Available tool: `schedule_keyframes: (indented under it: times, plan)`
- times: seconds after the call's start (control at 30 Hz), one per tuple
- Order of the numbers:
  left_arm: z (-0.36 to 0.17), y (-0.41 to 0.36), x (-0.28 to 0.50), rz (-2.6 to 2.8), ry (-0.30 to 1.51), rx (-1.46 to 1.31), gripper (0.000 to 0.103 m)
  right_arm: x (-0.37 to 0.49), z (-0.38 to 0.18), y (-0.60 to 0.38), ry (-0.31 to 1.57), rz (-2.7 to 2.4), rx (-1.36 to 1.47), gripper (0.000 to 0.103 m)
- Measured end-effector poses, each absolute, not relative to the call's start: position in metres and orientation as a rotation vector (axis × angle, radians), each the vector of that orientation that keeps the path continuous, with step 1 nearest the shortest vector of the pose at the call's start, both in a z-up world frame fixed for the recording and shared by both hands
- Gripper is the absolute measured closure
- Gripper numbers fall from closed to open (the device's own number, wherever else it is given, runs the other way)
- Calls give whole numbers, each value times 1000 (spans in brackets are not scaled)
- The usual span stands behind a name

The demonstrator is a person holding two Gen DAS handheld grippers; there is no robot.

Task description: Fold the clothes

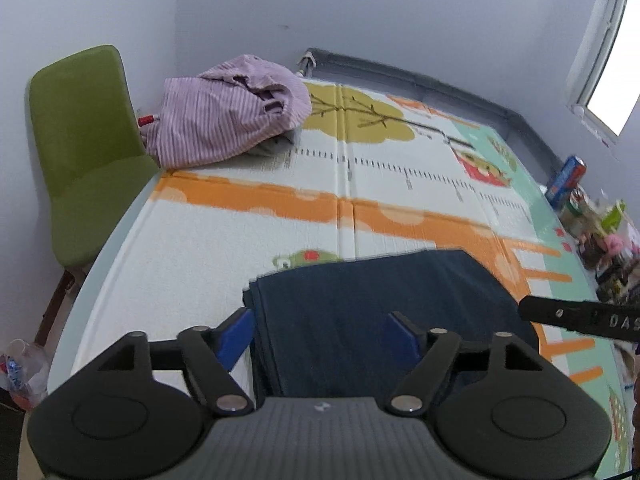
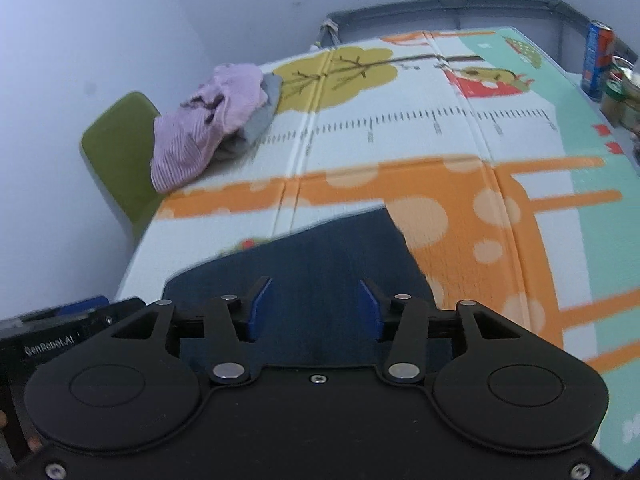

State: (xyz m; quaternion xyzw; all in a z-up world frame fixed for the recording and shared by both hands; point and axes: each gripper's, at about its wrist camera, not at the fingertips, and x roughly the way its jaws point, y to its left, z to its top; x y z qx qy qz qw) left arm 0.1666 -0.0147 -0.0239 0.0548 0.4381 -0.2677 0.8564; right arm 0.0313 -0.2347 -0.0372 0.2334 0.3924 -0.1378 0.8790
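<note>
Left wrist view: left claw (image 1: 320,338) spread wide, blue pads empty, poised over the near left edge of a folded dark navy cloth (image 1: 384,304). Cloth lies flat on the counter, which is covered by a cartoon-print foam mat (image 1: 248,232). Crumpled pink striped garment (image 1: 228,116) at far left corner, beside a green padded chair (image 1: 88,140). Right claw's black body enters from the right.

Right wrist view: right claw (image 2: 316,310) released, nothing between its pads, above the same navy cloth (image 2: 320,256). Blue drink can (image 2: 597,60) on far right.
</note>
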Motion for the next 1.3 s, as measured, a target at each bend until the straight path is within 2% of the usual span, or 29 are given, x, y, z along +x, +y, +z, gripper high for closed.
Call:
schedule_keyframes:
  times: [0.3,0.47,0.57,0.9,1.3]
  plan:
    - [-51,-2,134,-553,1022,160,11,-3,-66,-199,930,-312,488,51]
    - [-64,1,119,-549,1054,185,8,-16,-78,-185,966,-322,483,42]
    - [-68,0,109,-545,1049,209,2,-23,-85,-176,988,-328,479,41]
    - [-78,2,87,-526,1074,291,0,-42,-95,-154,1038,-353,432,25]
    - [-77,2,72,-518,1076,303,0,-60,-95,-139,1054,-331,409,23]
